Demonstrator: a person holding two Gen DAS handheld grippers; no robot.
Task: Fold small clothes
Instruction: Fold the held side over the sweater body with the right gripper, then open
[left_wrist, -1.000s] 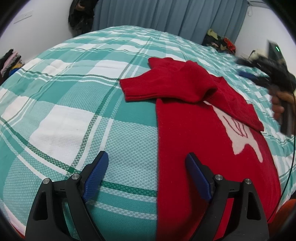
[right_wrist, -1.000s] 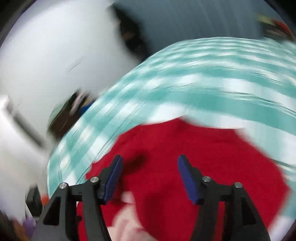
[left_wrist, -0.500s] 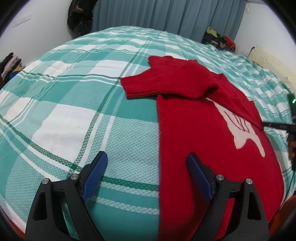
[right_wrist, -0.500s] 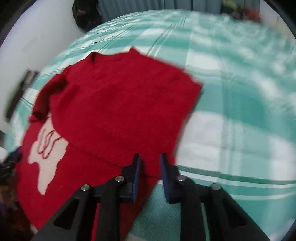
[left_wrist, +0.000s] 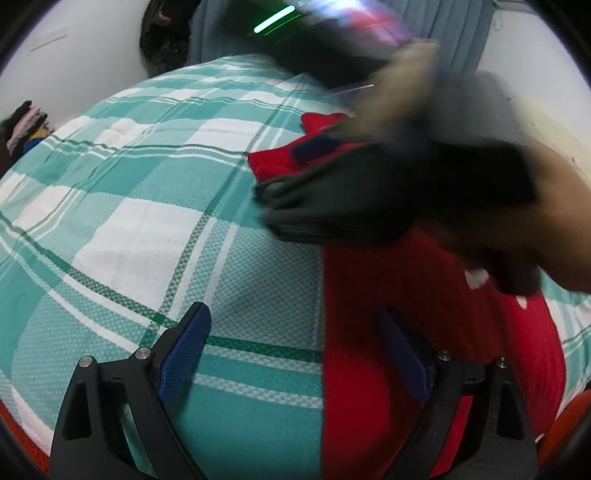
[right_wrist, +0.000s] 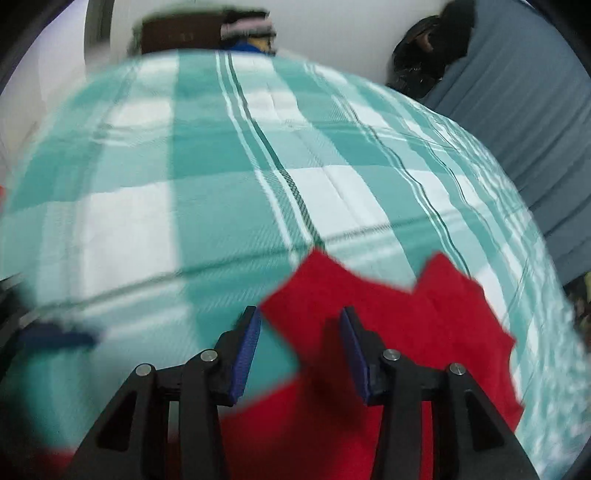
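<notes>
A red knitted sweater lies flat on a bed covered by a teal-and-white plaid bedspread, its near part running down the right half of the left wrist view, with a white motif partly hidden. One sleeve is already laid across the chest; its cuff end juts toward the left of the sweater onto the bedspread.

The left gripper hovers over the sweater's left edge, jaws wide apart and empty, one pad above the bedspread and the other above the red knit.

The right gripper is blurred in the left wrist view as it crosses over the folded sleeve, held by a hand. In its own view the jaws stand partly apart, having just been opening, and the sleeve's corner shows in the gap, but the pads do not appear to press on it.

The step in hand seems to be the sleeve fold, with the right gripper positioned at the sleeve end, either to tidy it or to take a side edge. The next move likely calls for lowering onto the knit, pinching only the intended layer, and folding the left side inward without dragging the laid sleeve askew.
</notes>
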